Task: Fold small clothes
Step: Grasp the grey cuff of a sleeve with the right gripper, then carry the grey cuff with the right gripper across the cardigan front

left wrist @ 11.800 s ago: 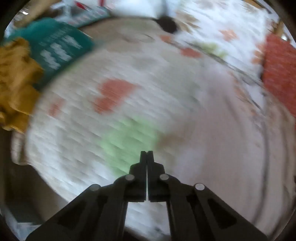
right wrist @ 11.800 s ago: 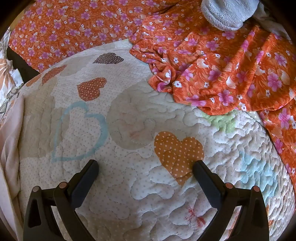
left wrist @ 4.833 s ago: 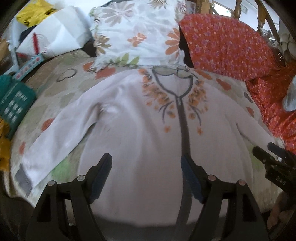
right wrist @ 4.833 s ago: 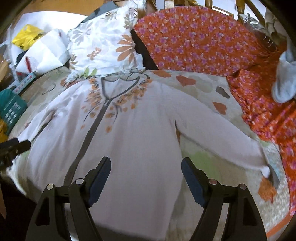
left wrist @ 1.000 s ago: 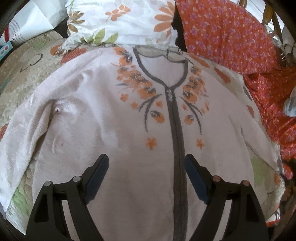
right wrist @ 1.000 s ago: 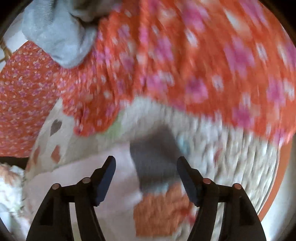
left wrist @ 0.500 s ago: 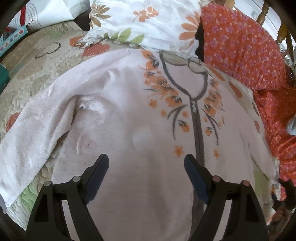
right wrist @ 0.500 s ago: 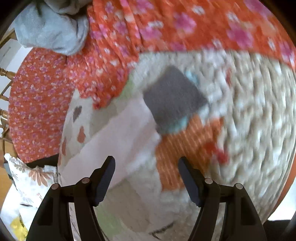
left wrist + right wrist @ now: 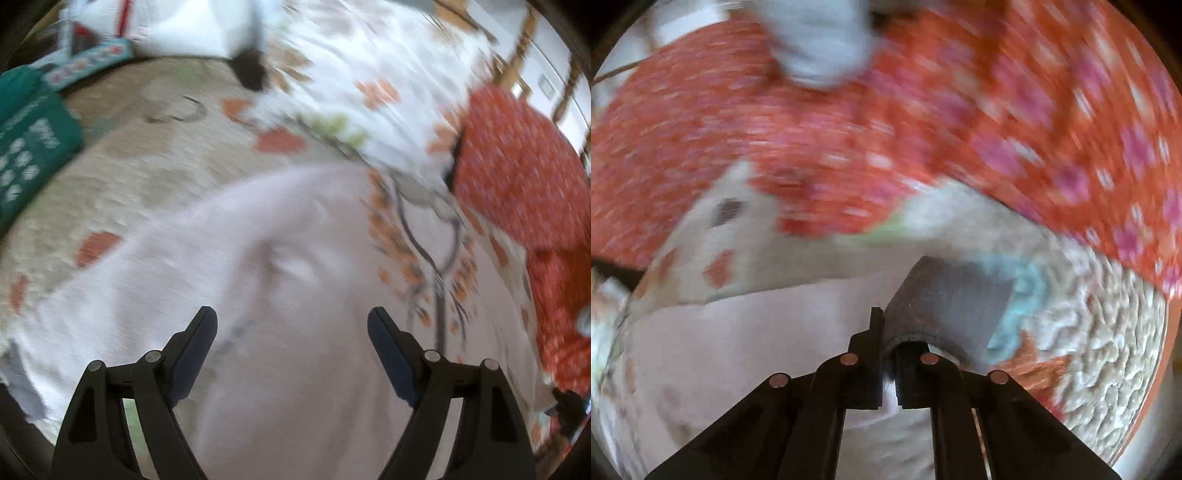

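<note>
A pale pink zip jacket [image 9: 295,288] with orange flowers and a grey zip lies front up on the quilted bedcover [image 9: 147,177]. My left gripper [image 9: 291,332] is open above its left chest, near the left sleeve [image 9: 110,306]. In the right wrist view my right gripper [image 9: 888,332] is shut on the grey cuff [image 9: 945,306] of the right sleeve [image 9: 757,332], which lies on the quilt [image 9: 1108,332]. Both views are blurred by motion.
A floral pillow [image 9: 369,85] and an orange flowered pillow [image 9: 517,170] lie at the head. A teal item [image 9: 29,147] sits at the left edge. Orange flowered cloth [image 9: 997,129] and a grey garment [image 9: 820,40] lie beyond the cuff.
My right gripper has closed on the grey cuff of the right sleeve. My left gripper has swung left toward the left sleeve, still open.
</note>
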`<state>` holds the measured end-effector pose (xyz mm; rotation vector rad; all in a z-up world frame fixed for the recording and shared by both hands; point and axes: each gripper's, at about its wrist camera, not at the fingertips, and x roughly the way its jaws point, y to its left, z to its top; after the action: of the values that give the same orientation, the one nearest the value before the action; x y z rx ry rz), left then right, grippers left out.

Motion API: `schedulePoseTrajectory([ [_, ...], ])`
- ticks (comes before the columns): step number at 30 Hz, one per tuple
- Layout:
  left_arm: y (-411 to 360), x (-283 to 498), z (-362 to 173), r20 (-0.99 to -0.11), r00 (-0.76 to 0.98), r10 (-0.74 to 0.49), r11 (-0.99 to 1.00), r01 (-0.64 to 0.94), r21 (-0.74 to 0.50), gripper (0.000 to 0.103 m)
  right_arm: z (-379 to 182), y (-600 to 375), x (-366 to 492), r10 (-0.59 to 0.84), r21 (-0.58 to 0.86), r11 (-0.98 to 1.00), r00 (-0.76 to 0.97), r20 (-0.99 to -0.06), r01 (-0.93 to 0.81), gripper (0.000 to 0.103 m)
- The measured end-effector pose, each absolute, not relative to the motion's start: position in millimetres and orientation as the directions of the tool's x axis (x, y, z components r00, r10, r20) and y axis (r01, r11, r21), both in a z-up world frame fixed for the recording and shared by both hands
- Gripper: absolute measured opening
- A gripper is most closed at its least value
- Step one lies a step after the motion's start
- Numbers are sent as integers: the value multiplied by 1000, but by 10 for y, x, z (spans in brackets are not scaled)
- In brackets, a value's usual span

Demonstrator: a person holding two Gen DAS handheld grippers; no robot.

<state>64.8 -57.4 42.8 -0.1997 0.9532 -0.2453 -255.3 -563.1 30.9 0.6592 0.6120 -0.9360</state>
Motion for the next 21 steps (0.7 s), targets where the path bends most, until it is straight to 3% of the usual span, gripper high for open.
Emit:
schedulePoseTrajectory([
  [3, -232, 664, 463, -760, 589, -275, 951, 49, -306, 83, 643, -5196, -2082, -430, 279, 596, 592, -681, 753, 5],
  [6, 91, 686, 481, -745, 606, -279, 934, -7, -356, 83, 846, -4651, -1497, -252, 352, 729, 709, -659, 587, 5],
  [12, 651, 744, 542, -720, 646, -252, 913, -88, -398, 83, 786, -3450, -354, -3, 392, 841, 729, -684, 372, 5],
  [18, 1054, 795, 611, -702, 669, -244, 889, -136, -438, 83, 430, -2514, 365, 79, 344, 895, 658, -749, 284, 5],
  [21, 1190, 821, 619, -699, 678, -229, 882, -160, -444, 83, 250, -2068, 715, 50, 245, 940, 617, -785, 236, 5],
])
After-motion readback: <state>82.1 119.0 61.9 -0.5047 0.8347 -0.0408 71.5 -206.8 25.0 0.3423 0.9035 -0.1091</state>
